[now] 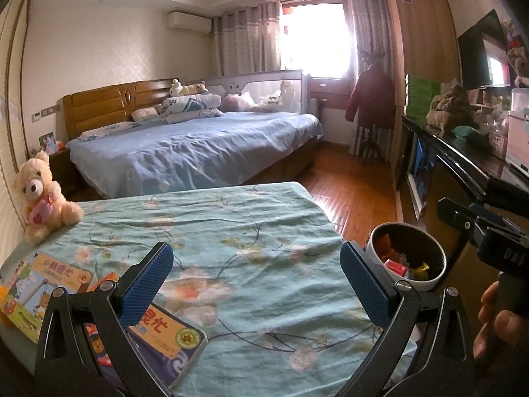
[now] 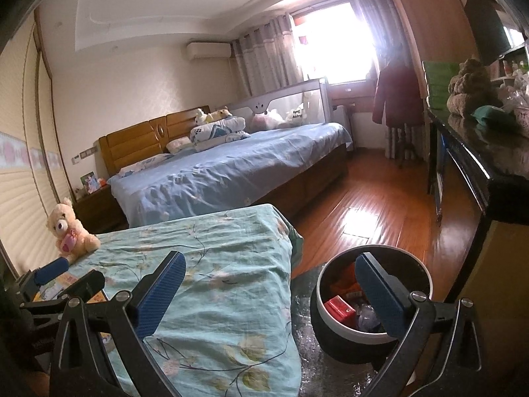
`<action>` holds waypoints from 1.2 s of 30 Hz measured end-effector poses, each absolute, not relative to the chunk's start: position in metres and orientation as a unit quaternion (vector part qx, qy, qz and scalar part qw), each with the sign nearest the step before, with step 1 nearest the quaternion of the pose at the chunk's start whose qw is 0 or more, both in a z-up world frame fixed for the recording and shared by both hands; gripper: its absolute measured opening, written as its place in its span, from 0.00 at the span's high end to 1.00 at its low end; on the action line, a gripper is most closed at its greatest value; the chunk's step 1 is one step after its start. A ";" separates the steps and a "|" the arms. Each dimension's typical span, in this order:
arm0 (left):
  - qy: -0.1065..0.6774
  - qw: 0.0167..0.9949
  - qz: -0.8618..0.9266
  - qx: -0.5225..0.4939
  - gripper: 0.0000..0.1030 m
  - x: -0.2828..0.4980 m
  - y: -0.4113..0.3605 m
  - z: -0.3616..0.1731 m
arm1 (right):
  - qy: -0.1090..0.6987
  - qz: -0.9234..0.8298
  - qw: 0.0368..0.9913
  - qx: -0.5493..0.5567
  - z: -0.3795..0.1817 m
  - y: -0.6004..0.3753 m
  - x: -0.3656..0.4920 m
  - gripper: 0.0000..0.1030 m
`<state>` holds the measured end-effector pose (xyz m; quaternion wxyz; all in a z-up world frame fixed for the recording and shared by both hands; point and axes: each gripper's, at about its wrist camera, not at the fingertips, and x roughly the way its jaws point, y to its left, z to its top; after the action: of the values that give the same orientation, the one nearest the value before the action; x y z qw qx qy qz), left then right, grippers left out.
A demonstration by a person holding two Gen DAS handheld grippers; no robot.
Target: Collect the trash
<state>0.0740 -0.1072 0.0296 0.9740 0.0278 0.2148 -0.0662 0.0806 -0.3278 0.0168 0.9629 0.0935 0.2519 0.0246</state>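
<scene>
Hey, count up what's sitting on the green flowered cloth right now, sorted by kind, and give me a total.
Teddy bears: 1, cream, at the far left corner
Picture books: 2, one at the left edge, one purple under the left claw's finger
Total: 3
An orange scrap between the books is too hidden to count.
</scene>
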 end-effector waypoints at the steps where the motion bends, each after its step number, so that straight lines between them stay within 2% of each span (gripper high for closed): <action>1: 0.216 0.974 -0.066 0.027 0.00 0.075 -0.107 0.029 | 0.253 0.024 0.963 0.093 0.016 -0.328 0.081 0.00; 36: 0.209 0.976 -0.064 0.023 0.00 0.073 -0.108 0.033 | 0.257 0.029 0.961 0.095 0.014 -0.328 0.081 0.00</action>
<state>0.0732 -0.1078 0.0326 0.9756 0.0233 0.2088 -0.0640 0.0810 -0.3282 0.0136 0.9613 0.0951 0.2568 0.0287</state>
